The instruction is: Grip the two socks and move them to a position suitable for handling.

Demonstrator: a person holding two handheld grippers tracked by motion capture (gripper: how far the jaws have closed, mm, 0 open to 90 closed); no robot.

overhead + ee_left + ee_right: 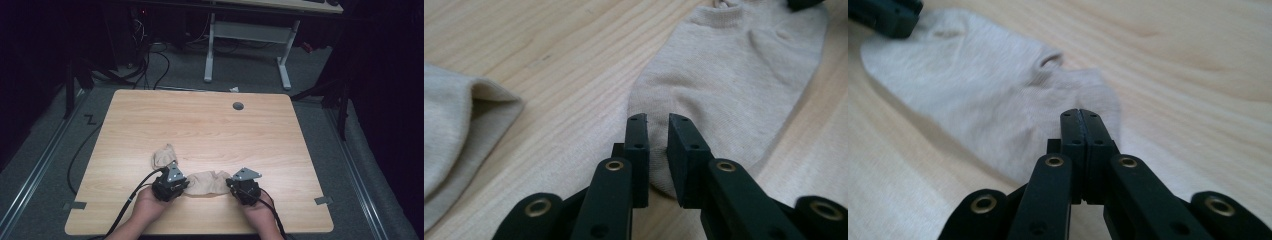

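We see a beige sock (207,182) lying flat at lower centre of the table (210,125), between both grippers. Our left gripper (658,150) straddles one end of the sock, jaws slightly parted. Our right gripper (1081,131) has its jaws pressed together at the opposite end; whether cloth is pinched, we cannot tell. A second sock (164,156) lies left of centre.

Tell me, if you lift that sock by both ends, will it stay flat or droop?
The sock would probably droop in the middle: it looks like thin knit cloth, lying limp and wrinkled on the table. It is likely very light. It should not slip, since the cloth bunches easily between the jaws.
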